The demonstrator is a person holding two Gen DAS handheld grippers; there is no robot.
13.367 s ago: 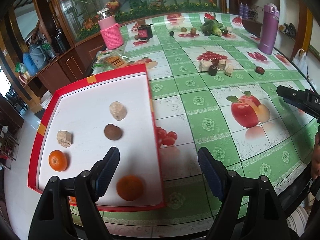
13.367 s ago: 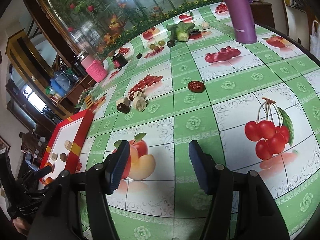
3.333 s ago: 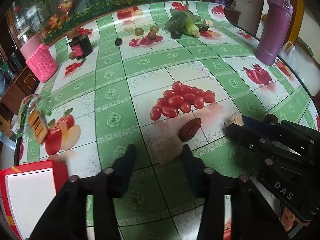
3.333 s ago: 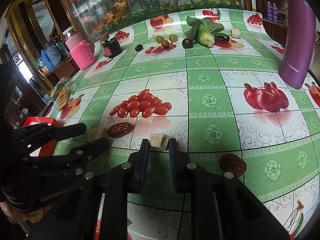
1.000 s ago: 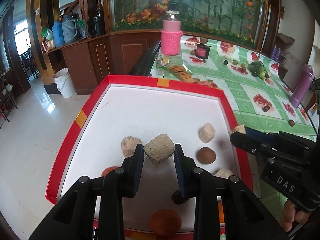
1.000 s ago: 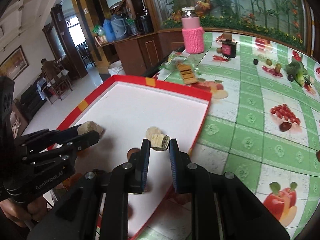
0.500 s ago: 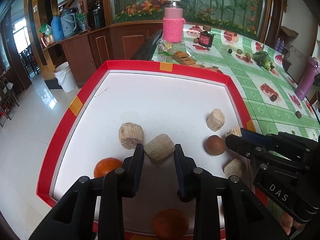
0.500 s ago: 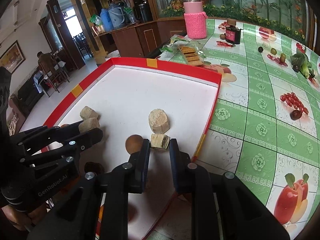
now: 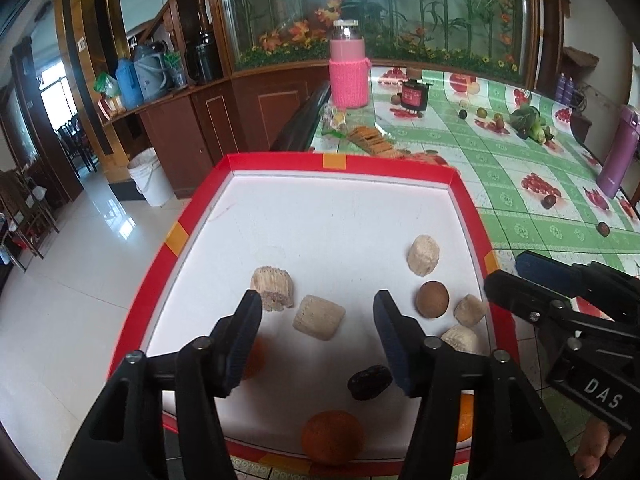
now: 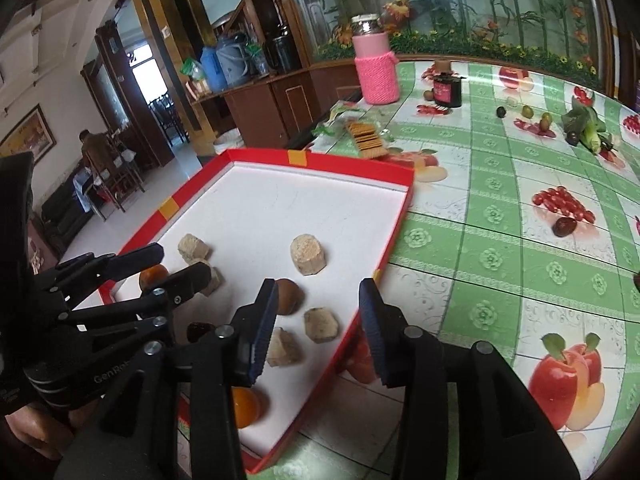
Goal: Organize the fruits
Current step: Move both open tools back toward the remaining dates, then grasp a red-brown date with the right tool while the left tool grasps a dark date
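Observation:
A red-rimmed white tray (image 9: pixel 340 162) (image 10: pixel 400 216) sits at the table's corner. My left gripper (image 9: pixel 318 338) is open above a beige chunk (image 9: pixel 318 317) lying on the tray, beside another chunk (image 9: pixel 273 293). My right gripper (image 10: pixel 318 330) is open over a small beige chunk (image 10: pixel 321 325) near the tray's right rim (image 10: pixel 390 248). Also in the tray are a brown round fruit (image 9: pixel 431 299) (image 10: pixel 289 290), a dark date (image 9: pixel 369 382), oranges (image 9: pixel 332 436) (image 10: pixel 244 407) and more beige chunks (image 9: pixel 423 255) (image 10: pixel 308 260).
On the green fruit-print tablecloth (image 10: pixel 500 240) a dark date (image 10: pixel 565 226) lies loose, and another dark fruit (image 9: pixel 603 229) lies farther off. A pink knitted bottle (image 10: pixel 376 68), crackers (image 10: pixel 366 138), a dark jar (image 10: pixel 447 90), greens (image 10: pixel 586 126) and a purple flask (image 9: pixel 618 152) stand farther off.
Both grippers have opened and let go of their beige chunks, which now lie on the tray. Earlier, each chunk was carried from the tablecloth to the tray.

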